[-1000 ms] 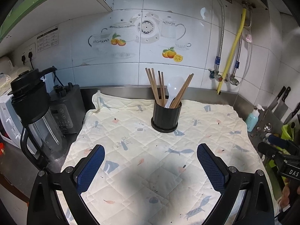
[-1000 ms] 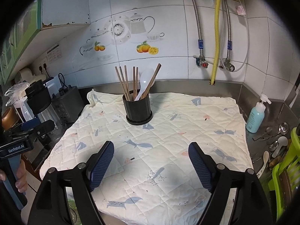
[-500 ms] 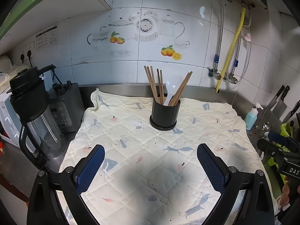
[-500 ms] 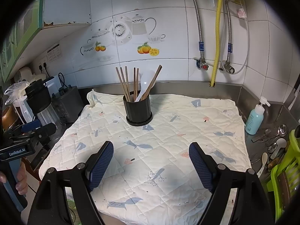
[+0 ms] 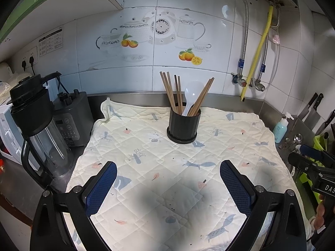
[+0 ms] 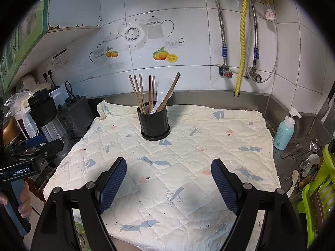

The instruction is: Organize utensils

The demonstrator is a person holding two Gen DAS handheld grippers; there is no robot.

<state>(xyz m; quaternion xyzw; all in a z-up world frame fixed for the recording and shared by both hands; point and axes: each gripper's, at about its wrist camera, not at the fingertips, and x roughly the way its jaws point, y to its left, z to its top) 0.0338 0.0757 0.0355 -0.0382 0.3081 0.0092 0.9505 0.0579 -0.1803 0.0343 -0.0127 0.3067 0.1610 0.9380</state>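
Fingers on the left gripper (image 5: 167,179) and right gripper (image 6: 168,176) both stood spread wide, nothing between them, above the quilted cloth (image 5: 146,167) on the worktop. Up at twelve o'clock sat the black holder (image 5: 182,126), chopsticks (image 5: 170,92) and white spoon (image 5: 191,96) upright inside.

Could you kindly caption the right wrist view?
Open right gripper above quilted cloth; black ribbed holder contains wooden chopsticks and a white spoon.

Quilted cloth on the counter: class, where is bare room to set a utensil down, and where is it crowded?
Free: the quilted cloth all around the black holder, notably the wide stretch in front of it. Crowded: the left edge by the blender, and the right edge by the soap bottle and loose spoons.
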